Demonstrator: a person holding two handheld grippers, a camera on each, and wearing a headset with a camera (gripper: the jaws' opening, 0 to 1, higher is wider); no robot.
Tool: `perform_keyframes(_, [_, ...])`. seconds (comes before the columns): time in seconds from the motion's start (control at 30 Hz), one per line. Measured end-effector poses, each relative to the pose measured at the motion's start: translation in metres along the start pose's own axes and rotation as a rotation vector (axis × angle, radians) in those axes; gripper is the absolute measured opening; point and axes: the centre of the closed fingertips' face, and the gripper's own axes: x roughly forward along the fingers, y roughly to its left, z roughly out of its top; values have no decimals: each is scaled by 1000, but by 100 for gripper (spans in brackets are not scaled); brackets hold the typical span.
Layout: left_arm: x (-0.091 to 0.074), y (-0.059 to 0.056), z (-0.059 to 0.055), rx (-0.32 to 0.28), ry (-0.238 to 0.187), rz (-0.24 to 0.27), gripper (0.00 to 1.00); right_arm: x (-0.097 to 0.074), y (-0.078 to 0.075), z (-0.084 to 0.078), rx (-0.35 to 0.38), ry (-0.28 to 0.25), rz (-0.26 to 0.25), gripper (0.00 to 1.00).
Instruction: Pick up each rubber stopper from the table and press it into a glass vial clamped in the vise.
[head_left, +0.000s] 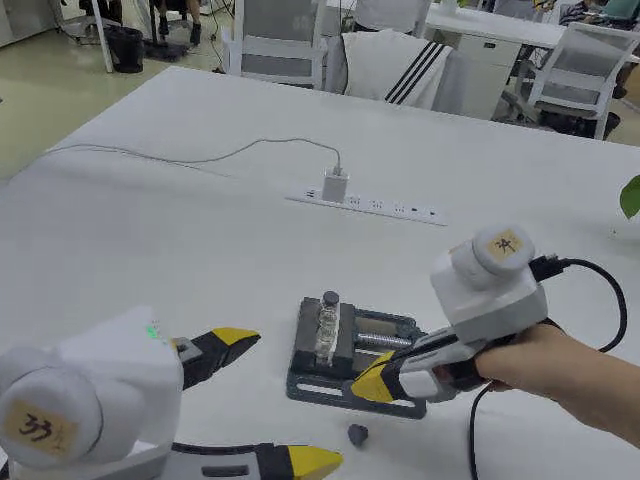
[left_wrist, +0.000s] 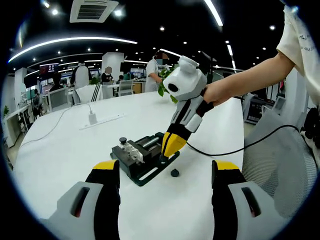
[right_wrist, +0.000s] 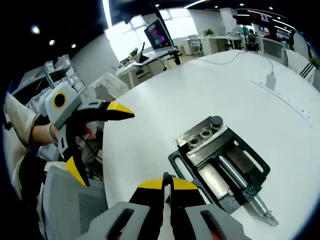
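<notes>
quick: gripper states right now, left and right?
Left gripper: open, empty.
Right gripper: shut, nothing visible between its jaws.

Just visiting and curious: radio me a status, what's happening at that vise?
Left gripper open; right gripper shut, nothing seen in it, beside vise. One vial stoppered, two open; one rubber stopper loose on table. Nothing in the way.

Smooth matt table, dark matt metal vise, shiny steel screw, clear glossy glass vials, dull rubber stopper.
</notes>
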Motion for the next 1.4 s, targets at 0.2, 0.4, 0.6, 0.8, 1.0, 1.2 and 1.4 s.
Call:
perform_keyframes(0.2, [12, -3, 9, 41, -12, -34, 64, -20, 17, 21, 192, -167, 103, 0])
perform_keyframes(0.4, [19, -3, 17, 67, -34, -33, 58, -33, 30, 30, 343, -264, 193, 0])
perform_keyframes(0.6, [21, -4, 23, 75, -62, -43, 43, -43, 37, 38, 498, -342, 275, 0])
perform_keyframes(0.8, [24, -1, 29, 66, -88, -42, 31, -49, 52, 45, 672, -418, 362, 0])
perform_keyframes(1.0, [28, -6, 37, 62, -112, -67, 22, -51, 58, 43, 817, -449, 432, 0])
perform_keyframes(1.2, [33, -13, 43, 55, -128, -102, 13, -54, 50, 39, 879, -450, 450, 0])
perform_keyframes(1.4, [36, -18, 44, 51, -130, -128, 5, -55, 48, 36, 896, -439, 459, 0])
